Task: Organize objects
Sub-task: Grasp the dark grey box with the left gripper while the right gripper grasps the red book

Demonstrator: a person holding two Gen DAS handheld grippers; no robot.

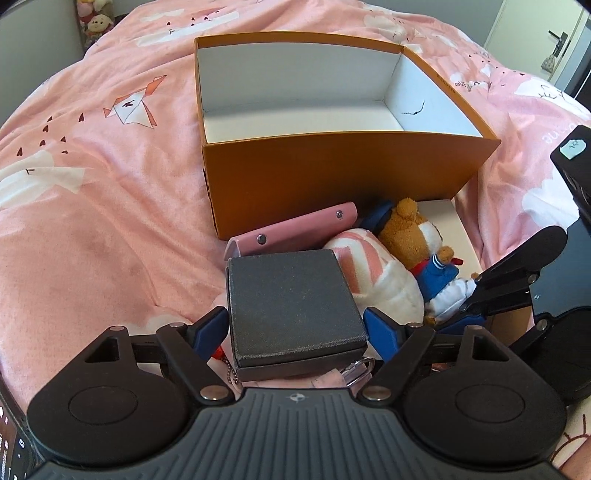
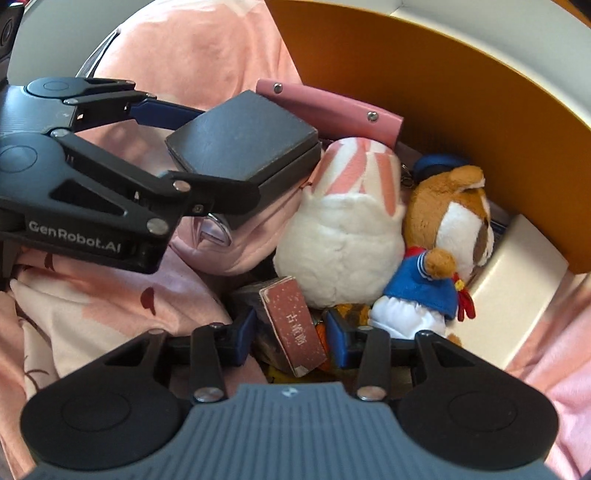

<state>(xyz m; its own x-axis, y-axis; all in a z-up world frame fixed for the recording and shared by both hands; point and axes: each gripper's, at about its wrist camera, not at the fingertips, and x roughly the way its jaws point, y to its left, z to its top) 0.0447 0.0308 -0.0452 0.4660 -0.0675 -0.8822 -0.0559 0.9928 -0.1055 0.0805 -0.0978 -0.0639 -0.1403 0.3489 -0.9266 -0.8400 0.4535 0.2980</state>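
Note:
An open orange box [image 1: 332, 173] with a white inside stands on the pink bed. In front of it lies a pile: a pink case [image 1: 295, 230], a white and pink plush [image 1: 380, 273], a brown plush in a blue sailor suit [image 1: 424, 243] and a dark grey square box [image 1: 291, 302]. My left gripper [image 1: 295, 332] is shut on the grey box, a blue pad on each side. In the right wrist view my right gripper [image 2: 291, 336] stands around a small red booklet [image 2: 295, 328]; whether its pads touch it is unclear. The grey box [image 2: 243, 140] and the left gripper [image 2: 207, 155] show there too.
The pink printed bedspread [image 1: 110, 184] spreads all around. A white flat lid or box [image 2: 517, 288] lies under the brown plush by the orange box wall [image 2: 461, 110]. Stuffed toys [image 1: 96, 18] sit at the far left, a door [image 1: 554, 44] at the far right.

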